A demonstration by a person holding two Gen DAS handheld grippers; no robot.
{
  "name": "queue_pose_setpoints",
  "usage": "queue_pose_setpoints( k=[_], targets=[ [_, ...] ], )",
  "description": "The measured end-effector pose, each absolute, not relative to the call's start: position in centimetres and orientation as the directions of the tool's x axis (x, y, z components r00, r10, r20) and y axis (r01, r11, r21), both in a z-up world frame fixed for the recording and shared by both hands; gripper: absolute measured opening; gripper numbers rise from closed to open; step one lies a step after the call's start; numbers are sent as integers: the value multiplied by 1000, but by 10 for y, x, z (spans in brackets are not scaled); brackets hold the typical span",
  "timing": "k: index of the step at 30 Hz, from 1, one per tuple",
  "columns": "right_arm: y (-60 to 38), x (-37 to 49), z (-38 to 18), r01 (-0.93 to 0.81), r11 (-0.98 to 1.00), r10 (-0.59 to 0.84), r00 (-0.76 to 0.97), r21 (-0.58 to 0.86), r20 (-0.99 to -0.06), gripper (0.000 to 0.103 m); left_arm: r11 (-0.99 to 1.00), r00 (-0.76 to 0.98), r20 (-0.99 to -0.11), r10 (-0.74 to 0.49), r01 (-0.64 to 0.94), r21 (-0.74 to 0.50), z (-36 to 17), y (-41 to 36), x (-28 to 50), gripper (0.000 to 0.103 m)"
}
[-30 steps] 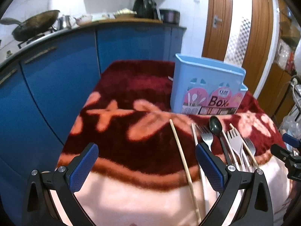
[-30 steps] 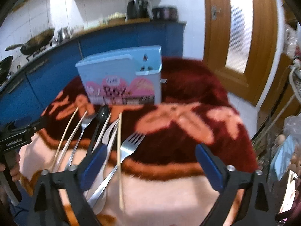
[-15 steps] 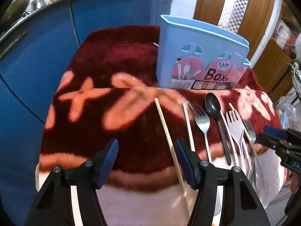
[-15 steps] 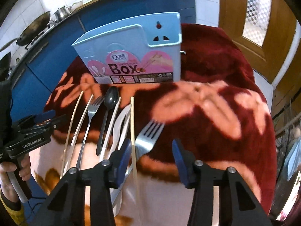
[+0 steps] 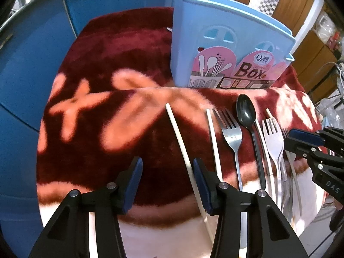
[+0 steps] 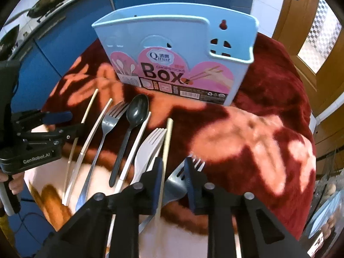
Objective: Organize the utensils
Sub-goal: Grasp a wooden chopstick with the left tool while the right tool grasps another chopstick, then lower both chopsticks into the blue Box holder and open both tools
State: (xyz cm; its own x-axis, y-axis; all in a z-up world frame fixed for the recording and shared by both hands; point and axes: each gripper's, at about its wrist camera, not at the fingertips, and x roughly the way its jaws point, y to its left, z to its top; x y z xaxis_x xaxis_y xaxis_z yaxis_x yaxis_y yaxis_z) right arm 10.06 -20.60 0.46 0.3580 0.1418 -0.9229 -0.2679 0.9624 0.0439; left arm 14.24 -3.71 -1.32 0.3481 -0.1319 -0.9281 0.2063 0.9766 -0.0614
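Utensil lot, laid out for sorting on a desk covered by a red and pink blanket.

Holder: one blue plastic box, upright at the far side, open top up, so utensils can drop in handle first. Nothing shows inside it.

Utensils: all lie flat in a rough row just in front of the box, handles toward the person, within reach of either hand.
- Chopsticks: four visible, pale; leftmost chopstick sits a little apart.
- Forks: three; one steel fork, one white fork, one steel fork at the right end.
- Spoons: one black spoon.

Left hand-held gripper: jaws closing over bare blanket, nothing between them; leftmost chopstick just beside its right pad.

Right hand-held gripper: jaws closing around the right-end fork's head; firm contact cannot be told.
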Motion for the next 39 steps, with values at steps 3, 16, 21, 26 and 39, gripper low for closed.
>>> queue_pose_setpoints(
  k=[3,16,21,26,39],
  targets=[
    [-205,107,4,-279,959,157,342,60,-926,15,974,328,-936,-128,217,-57,-14,-37,148,49],
    [-204,112,-2,-259,956,223,353,135,-909,7,968,221,-960,-174,219,-125,-11,-44,162,10],
    [-212,97,15,-248,954,264,433,167,-862,6,961,243,-937,-250,183,-209,-6,-32,157,4],
    [-227,79,35,-237,951,296,528,197,-796,6,944,331,-887,-323,176,-278,11,-16,141,4],
    [-251,62,108,-217,956,290,810,198,-510,6,912,655,-636,-408,268,-309,100,-22,139,4]
  ],
)
